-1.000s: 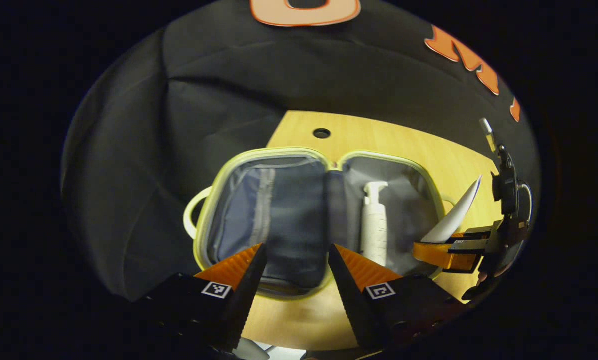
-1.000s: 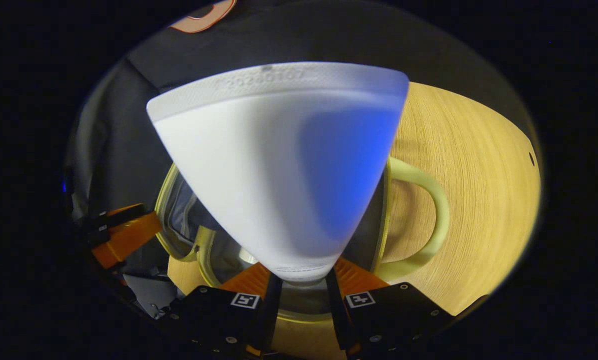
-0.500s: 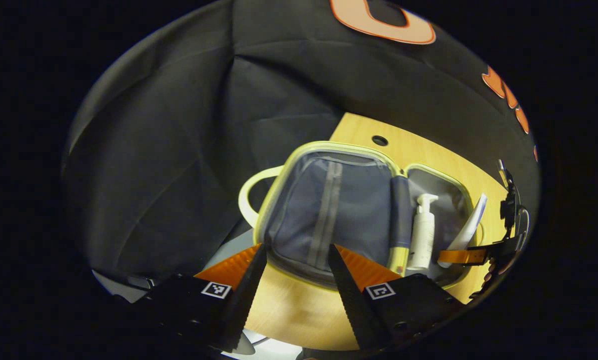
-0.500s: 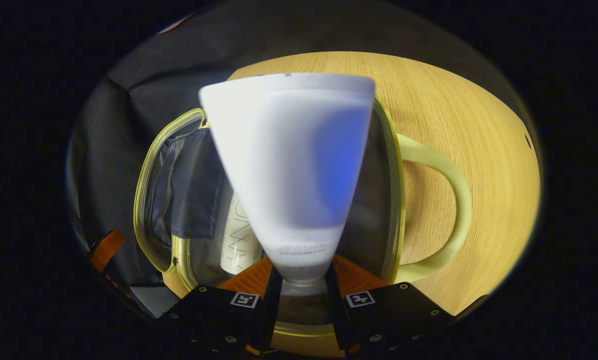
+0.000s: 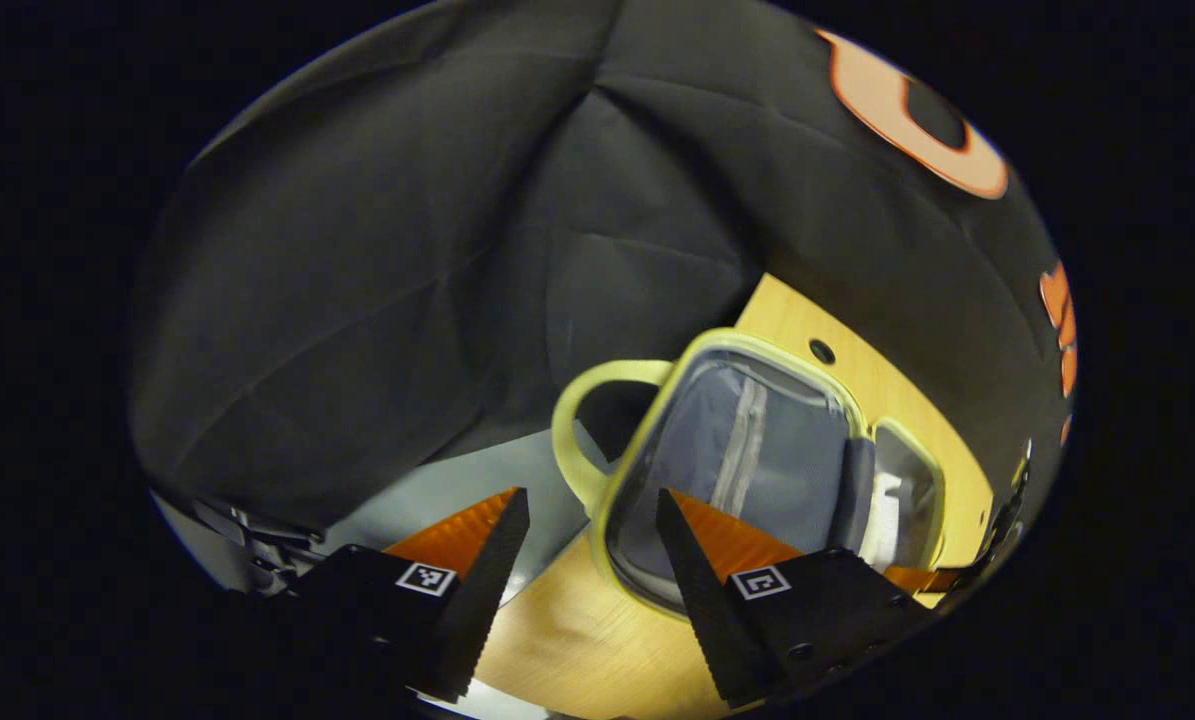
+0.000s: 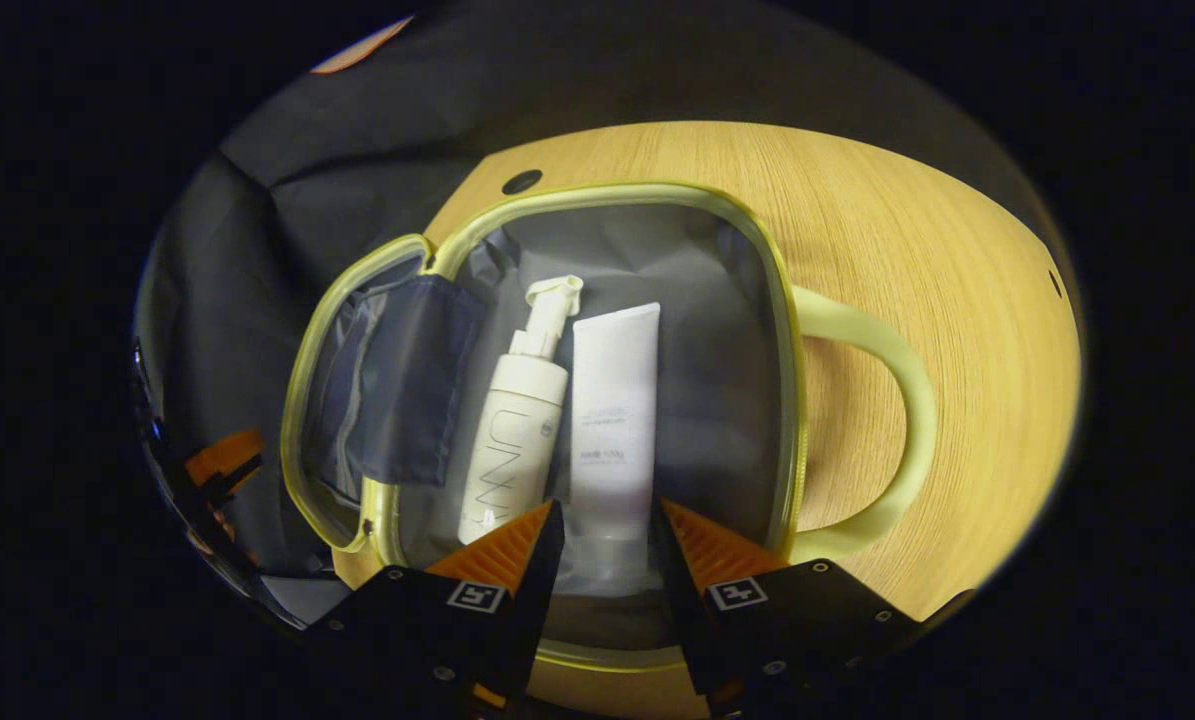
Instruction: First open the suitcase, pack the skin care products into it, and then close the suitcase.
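- The suitcase (image 6: 597, 205) lies open on the wooden table (image 6: 937, 250), its 2 halves spread flat with pale yellow-green rims.
- In the right gripper view, the right half holds 2 skin care products lying side by side on the grey lining: a white pump bottle (image 6: 515, 430) and, touching it on the right, a white tube (image 6: 612, 415) with its cap end toward the camera.
- The right gripper (image 6: 605, 535) sits over the near rim of that half with its jaws parted; the tube's cap end shows in the gap between the orange fingers (image 6: 502, 545), but I cannot tell whether either pad touches it — the tube looks to be lying on the lining.
- A looped handle (image 6: 892, 400) sticks out from the right half onto the bare table.
- The left half carries a dark blue fabric pocket (image 6: 397, 385).
- In the left gripper view, the left gripper (image 5: 587, 550) is open and holds nothing, near the left half's rim (image 5: 617, 480) and its handle (image 5: 582, 430).
- The pump bottle (image 5: 885, 505) shows faintly there in the far half.
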A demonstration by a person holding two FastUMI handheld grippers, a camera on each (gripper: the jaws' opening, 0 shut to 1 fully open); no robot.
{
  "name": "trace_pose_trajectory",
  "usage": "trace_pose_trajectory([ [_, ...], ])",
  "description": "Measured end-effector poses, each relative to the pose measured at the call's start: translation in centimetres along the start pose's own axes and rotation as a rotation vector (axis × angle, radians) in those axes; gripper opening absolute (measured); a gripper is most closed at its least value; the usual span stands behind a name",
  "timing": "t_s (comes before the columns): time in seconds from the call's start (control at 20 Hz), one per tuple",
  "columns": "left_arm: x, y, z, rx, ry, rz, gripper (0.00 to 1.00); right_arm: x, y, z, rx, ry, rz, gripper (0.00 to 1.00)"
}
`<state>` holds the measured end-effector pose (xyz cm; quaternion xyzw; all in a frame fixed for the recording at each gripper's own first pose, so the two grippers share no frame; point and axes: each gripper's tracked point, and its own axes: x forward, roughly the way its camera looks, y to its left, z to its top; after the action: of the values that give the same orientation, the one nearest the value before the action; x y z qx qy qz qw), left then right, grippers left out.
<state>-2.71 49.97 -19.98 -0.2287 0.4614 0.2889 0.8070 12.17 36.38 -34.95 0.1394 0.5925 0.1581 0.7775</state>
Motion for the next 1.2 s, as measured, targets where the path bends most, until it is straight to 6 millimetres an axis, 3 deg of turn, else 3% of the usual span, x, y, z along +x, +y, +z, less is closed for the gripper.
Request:
trace_pose_trajectory([
  [0.15,2.1,1.2,1.5,-0.111,0.025,-0.026,0.87,-2.7,-0.3,1.4,0.019,-0.082,0.016,0.77],
  [0.2,2.1,1.5,2.0,-0.144,0.029,-0.033,0.82,-3.7,-0.4,1.9,0.03,-0.112,0.024,0.8],
  [0.25,2.7,1.8,2.4,-0.181,0.036,-0.048,0.87,-4.7,-0.6,2.3,0.036,-0.145,0.026,0.84],
  [0.45,7.2,2.4,1.8,-0.307,0.104,-0.091,0.87,-9.4,-1.7,3.7,0.038,-0.279,0.008,0.91],
  [0.6,9.5,1.6,0.7,-0.357,0.166,-0.142,0.87,-13.0,-3.0,4.1,0.028,-0.381,-0.033,0.93],
  [0.65,9.7,1.6,0.2,-0.361,0.183,-0.148,0.76,-14.1,-3.3,4.2,0.026,-0.416,-0.044,0.94],
  [0.75,10.6,1.1,0.3,-0.363,0.19,-0.158,0.76,-16.0,-4.3,4.0,0.037,-0.472,-0.072,0.94],
  [0.8,11.1,0.4,0.1,-0.364,0.205,-0.182,0.51,-16.9,-5.0,3.8,0.052,-0.488,-0.091,0.95],
  [0.85,11.2,0.0,0.0,-0.366,0.213,-0.199,0.57,-17.9,-5.7,3.6,0.07,-0.51,-0.102,0.95],
  [0.9,11.9,0.4,0.3,-0.374,0.2,-0.167,0.5,-18.8,-6.5,3.6,0.094,-0.531,-0.121,0.95],
  [0.95,11.3,0.4,0.5,-0.374,0.214,-0.179,0.37,-19.6,-7.4,3.4,0.121,-0.554,-0.134,0.95],
  [1.0,12.0,-0.3,0.0,-0.373,0.203,-0.191,0.24,-20.5,-8.3,3.4,0.149,-0.578,-0.147,0.95],
  [1.2,9.9,-0.2,1.5,-0.259,0.147,-0.234,0.17,-23.8,-11.9,3.4,0.219,-0.669,-0.211,0.95],
])
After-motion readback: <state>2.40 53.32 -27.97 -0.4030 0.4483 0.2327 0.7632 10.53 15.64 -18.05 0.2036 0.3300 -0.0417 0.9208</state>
